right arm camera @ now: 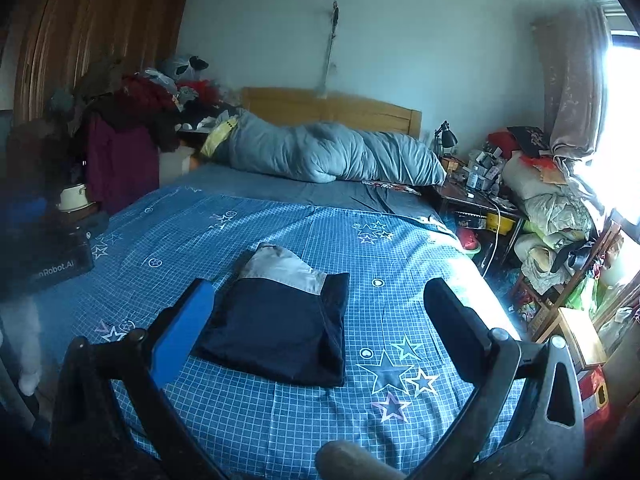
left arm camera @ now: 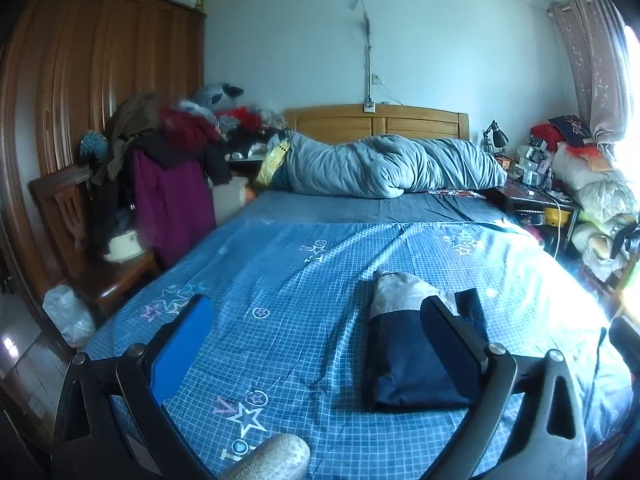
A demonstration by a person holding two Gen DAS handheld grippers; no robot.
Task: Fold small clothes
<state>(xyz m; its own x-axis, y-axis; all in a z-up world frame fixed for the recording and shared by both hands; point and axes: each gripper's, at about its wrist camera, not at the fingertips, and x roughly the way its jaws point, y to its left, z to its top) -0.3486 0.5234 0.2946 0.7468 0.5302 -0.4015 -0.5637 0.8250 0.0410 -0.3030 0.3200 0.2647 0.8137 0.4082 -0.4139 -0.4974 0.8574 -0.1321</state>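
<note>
A small navy and grey garment (left arm camera: 416,344) lies folded into a flat rectangle on the blue checked bedsheet (left arm camera: 288,280). My left gripper (left arm camera: 316,320) is open above the sheet, and its right finger stands in front of the garment's right part. The same garment (right arm camera: 280,320) shows in the right wrist view, grey part toward the headboard. My right gripper (right arm camera: 320,304) is open with nothing held; its blue left finger overlaps the garment's left edge. The other gripper's body (right arm camera: 44,256) sits blurred at the left edge.
A rolled grey-blue duvet (left arm camera: 384,164) lies across the head of the bed by the wooden headboard (left arm camera: 376,122). A chair piled with clothes (left arm camera: 160,168) stands left, before a wardrobe (left arm camera: 92,80). A cluttered nightstand (right arm camera: 476,196) and stacked bedding (right arm camera: 552,208) crowd the right, under a bright window.
</note>
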